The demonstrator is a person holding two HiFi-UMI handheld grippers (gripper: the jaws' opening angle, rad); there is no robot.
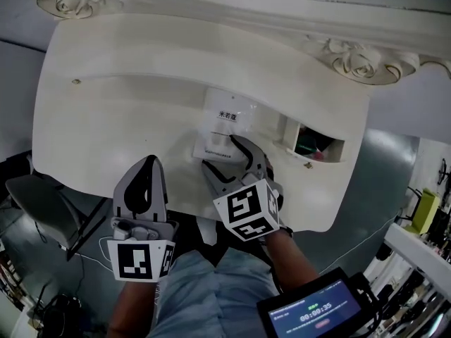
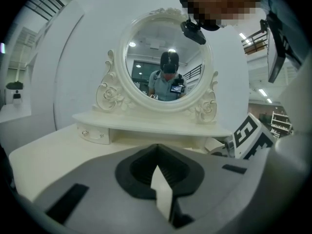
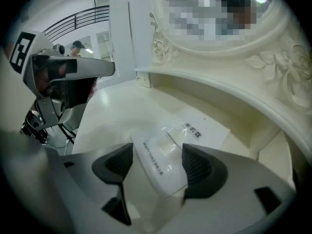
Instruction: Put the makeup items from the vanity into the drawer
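On the white vanity top (image 1: 127, 104) lie two flat makeup packets. One is a white packet with black print (image 1: 229, 115) (image 3: 202, 130); overlapping its near edge is a clear sachet (image 1: 213, 145) (image 3: 161, 152). My right gripper (image 1: 220, 153) (image 3: 156, 167) points down at the sachet with its jaws wide, one on each side of it, and the pads do not press on it. To its left, my left gripper (image 1: 149, 162) (image 2: 158, 179) hovers over bare tabletop with its jaws together and nothing between them. A small drawer (image 1: 289, 134) stands open at the right, with green and pink items inside.
An oval mirror (image 2: 168, 62) in a carved frame stands on a raised shelf (image 2: 146, 123) at the back. A shut little drawer with a knob (image 2: 92, 133) sits under the shelf's left end. A grey chair (image 1: 42, 203) is left of the vanity, and a tablet screen (image 1: 317, 312) is at lower right.
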